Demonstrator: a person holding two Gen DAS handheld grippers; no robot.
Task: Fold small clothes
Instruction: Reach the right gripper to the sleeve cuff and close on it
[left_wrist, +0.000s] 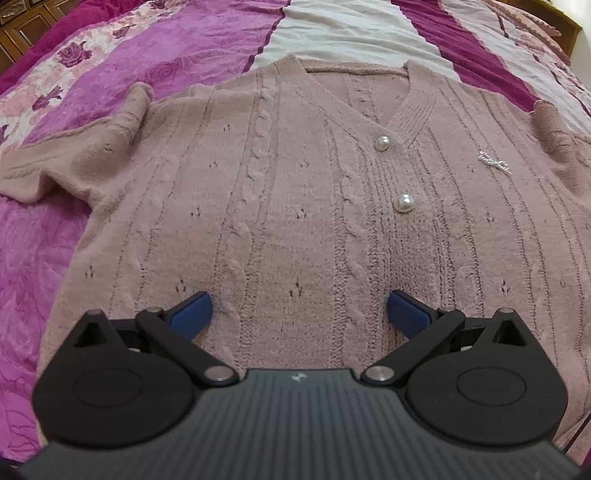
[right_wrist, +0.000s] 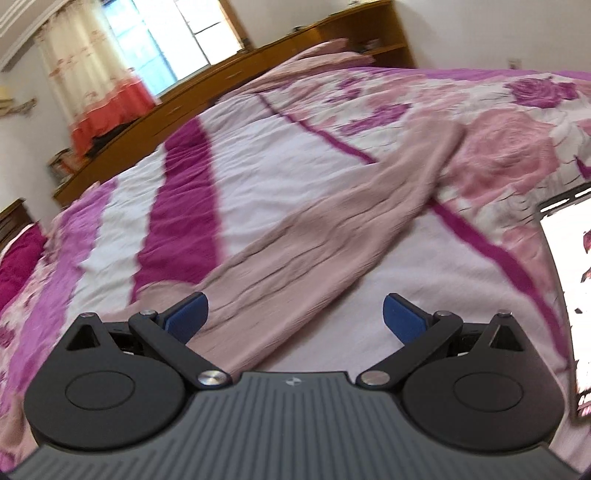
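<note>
Pink knit cardigan (left_wrist: 295, 192) lying flat, front up, on the floral bedspread (left_wrist: 74, 74). Left hand-held gripper (left_wrist: 299, 310) spread above its hem; right hand-held gripper (right_wrist: 295, 314) spread over one sleeve (right_wrist: 332, 221).

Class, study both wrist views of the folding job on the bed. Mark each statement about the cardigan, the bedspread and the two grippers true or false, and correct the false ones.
1. The pink cardigan lies spread flat with its front facing up. True.
2. The left gripper is shut on the cardigan's hem. False: its fingers stand apart, gripping nothing.
3. Two pearl buttons show below the V-neck. True.
4. The bedspread is plain blue. False: it is magenta, pink and white with roses.
5. The right gripper is open above a sleeve. True.
</note>
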